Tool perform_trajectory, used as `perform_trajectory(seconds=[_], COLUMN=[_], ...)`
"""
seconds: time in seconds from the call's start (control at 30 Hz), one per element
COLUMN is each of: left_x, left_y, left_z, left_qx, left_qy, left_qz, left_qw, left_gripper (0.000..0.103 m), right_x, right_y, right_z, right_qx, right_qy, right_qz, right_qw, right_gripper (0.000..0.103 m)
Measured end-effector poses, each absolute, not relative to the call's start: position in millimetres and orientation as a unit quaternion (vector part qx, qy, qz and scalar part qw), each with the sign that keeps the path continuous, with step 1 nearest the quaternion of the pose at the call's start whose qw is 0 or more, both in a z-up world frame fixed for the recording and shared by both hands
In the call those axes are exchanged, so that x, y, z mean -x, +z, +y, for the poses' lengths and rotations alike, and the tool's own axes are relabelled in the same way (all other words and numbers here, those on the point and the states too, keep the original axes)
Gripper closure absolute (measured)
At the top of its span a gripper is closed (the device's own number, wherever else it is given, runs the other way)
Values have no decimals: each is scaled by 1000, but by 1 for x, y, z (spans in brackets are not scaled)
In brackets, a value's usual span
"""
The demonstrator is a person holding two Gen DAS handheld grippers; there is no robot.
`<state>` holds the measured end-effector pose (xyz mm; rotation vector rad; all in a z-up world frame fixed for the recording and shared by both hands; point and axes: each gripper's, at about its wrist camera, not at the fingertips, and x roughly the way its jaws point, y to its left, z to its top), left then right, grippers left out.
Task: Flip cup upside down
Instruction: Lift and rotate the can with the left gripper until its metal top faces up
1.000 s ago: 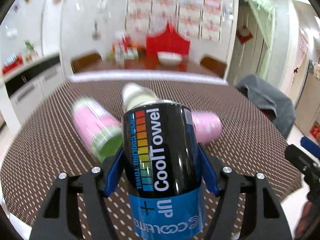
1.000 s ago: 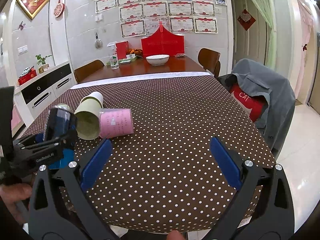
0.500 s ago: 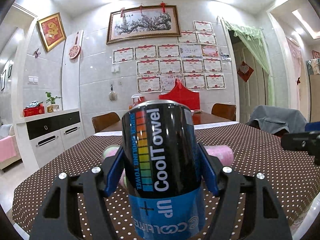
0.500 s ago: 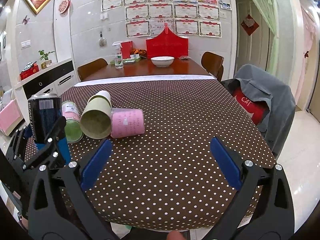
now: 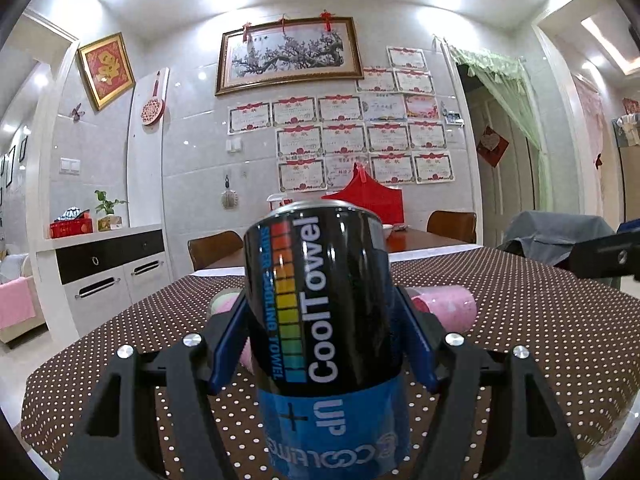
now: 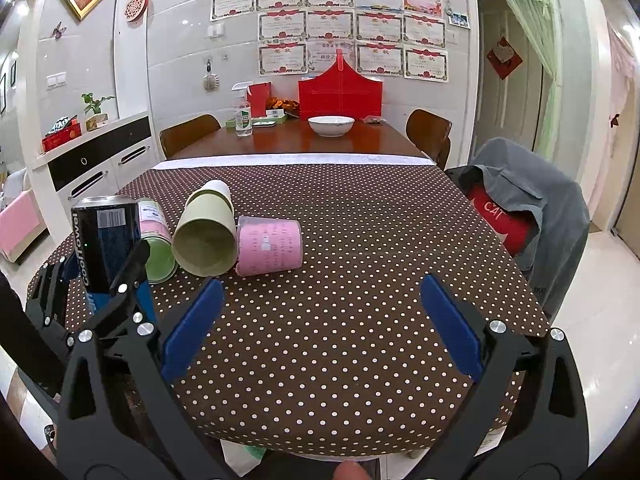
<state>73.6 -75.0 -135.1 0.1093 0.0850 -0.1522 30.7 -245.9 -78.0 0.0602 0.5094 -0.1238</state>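
Observation:
My left gripper (image 5: 320, 340) is shut on a black and blue "CoolTowel" can-shaped cup (image 5: 320, 320), held upright with its printing upside down at the table's near left corner. The can (image 6: 105, 248) and the left gripper (image 6: 100, 280) also show at the left of the right wrist view. My right gripper (image 6: 320, 328) is open and empty above the table's front edge. Three cups lie on their sides beyond the can: a pink and green one (image 6: 154, 240), a pale green one (image 6: 206, 232) and a pink one (image 6: 269, 246).
The table (image 6: 360, 280) has a brown cloth with white dots. A chair draped with a grey jacket (image 6: 528, 208) stands at its right. A wooden table with a white bowl (image 6: 331, 125) lies behind. A white cabinet (image 6: 100, 160) is at the left.
My left gripper has tilted up from looking down at the table to level, with the can turned upright in it. The right gripper has barely moved.

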Motion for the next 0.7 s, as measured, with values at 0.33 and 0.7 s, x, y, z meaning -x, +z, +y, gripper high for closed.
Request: perform_trajectory(seconds=[0.33,0.7], left_x=[-69,-56], left_y=[-157,-155], left_z=[-81,-73], left_qx=[-79,-65], left_qy=[-62,-75], left_qz=[62,66], left_qw=[993,993], left_gripper=[35,16], right_x=[-29,-25], right_y=[-78,-74], right_z=[-247,-241], right_qx=[-28,-27], right_qy=[-64,-59], right_qz=[251,250], right_qw=[965,966], right_gripper=[6,6])
